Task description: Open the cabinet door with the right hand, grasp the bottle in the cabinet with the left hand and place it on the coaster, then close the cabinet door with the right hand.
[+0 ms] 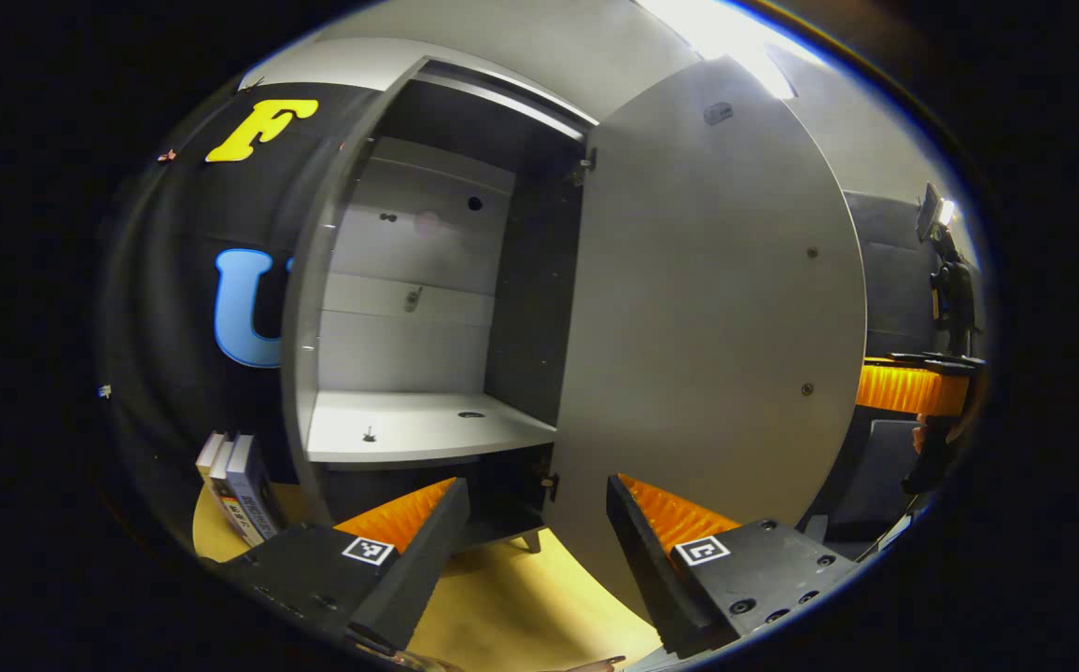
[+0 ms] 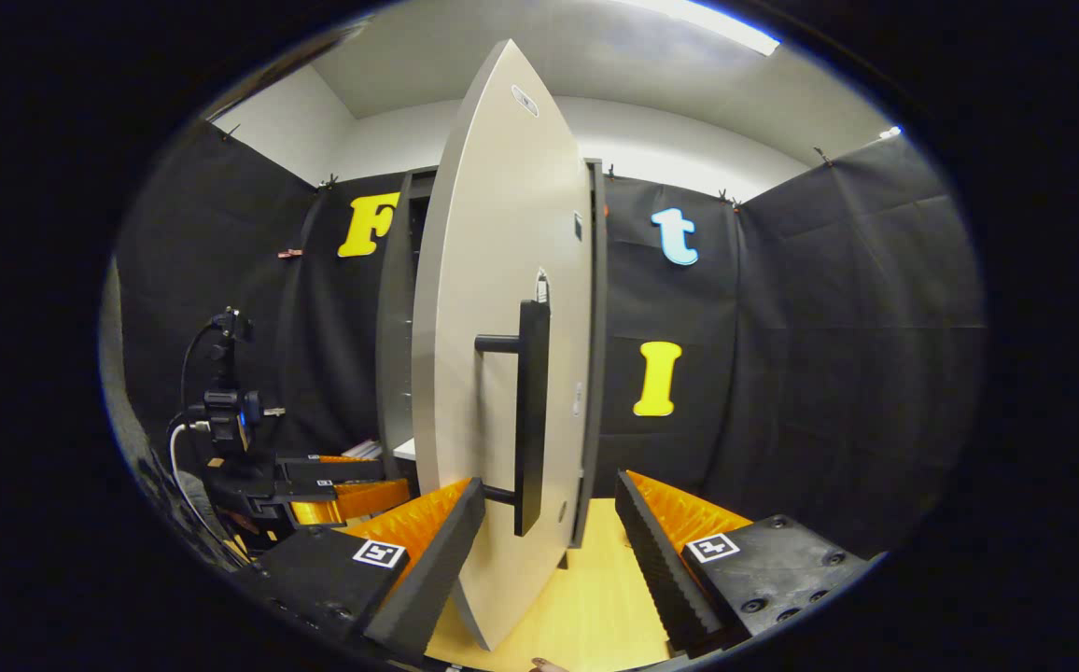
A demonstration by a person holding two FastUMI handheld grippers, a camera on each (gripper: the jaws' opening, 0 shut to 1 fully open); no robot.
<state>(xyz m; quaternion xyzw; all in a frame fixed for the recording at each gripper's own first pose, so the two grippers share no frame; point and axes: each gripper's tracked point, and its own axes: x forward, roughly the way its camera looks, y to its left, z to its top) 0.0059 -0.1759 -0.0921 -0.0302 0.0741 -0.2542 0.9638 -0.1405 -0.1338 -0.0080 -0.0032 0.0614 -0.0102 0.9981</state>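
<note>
While the left gripper [image 1: 538, 509] gapes empty at bare shelf [image 1: 418, 427], the right gripper [image 2: 549, 513] straddles the door's handle [image 2: 530, 420], unclamped

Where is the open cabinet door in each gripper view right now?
Left gripper view: the cabinet door fills the centre-right, inner face showing, swung out from the cabinet.
Right gripper view: the door stands nearly edge-on at centre, its handle facing the camera.
Shared landmark: the wooden tabletop.
</note>
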